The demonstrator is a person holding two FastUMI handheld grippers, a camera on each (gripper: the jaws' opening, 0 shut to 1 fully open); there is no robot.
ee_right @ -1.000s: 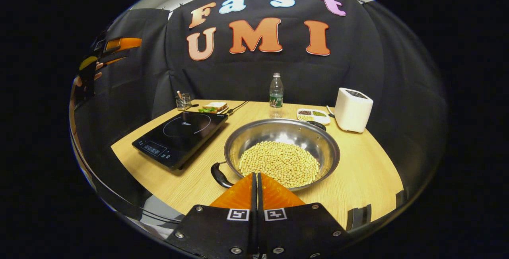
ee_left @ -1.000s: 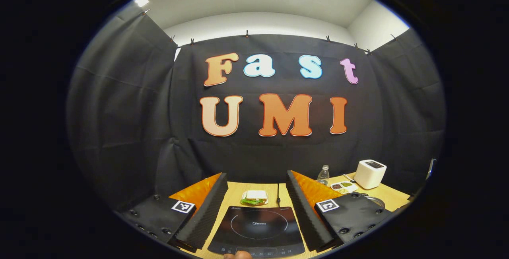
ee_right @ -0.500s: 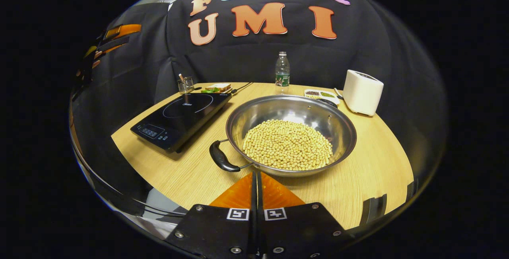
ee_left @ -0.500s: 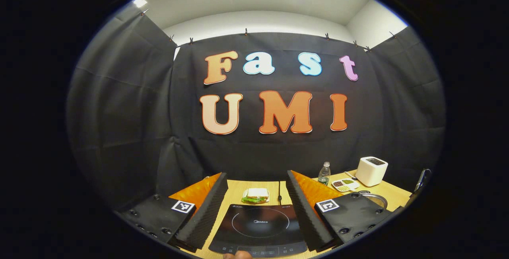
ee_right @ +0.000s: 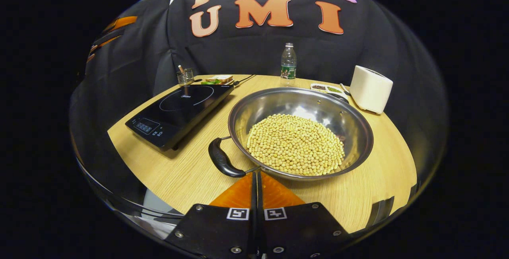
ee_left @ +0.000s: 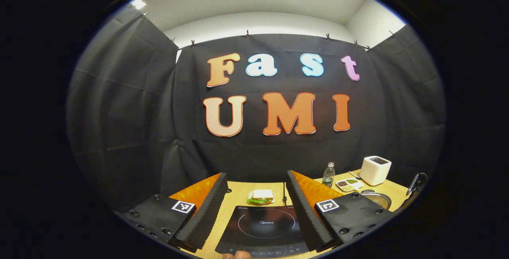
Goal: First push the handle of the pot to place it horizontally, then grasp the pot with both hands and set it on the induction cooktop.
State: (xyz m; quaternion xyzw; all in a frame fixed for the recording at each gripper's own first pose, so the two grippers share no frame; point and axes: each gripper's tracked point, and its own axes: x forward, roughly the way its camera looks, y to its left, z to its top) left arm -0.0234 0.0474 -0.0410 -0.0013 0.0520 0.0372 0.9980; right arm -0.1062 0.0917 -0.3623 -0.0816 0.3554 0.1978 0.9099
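Right gripper view: right gripper (ee_right: 255,176) fingers pressed together, tips just beside the pot (ee_right: 301,131) handle (ee_right: 222,162); pot of soybeans (ee_right: 296,144) on table (ee_right: 187,171) beside induction cooktop (ee_right: 177,108); left gripper (ee_left: 256,189) fingers spread above cooktop, holding nothing.

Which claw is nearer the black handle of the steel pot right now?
Right. The right claw, fingers together, sits just short of the black handle. The left claw is open above the black induction cooktop, off to the side.
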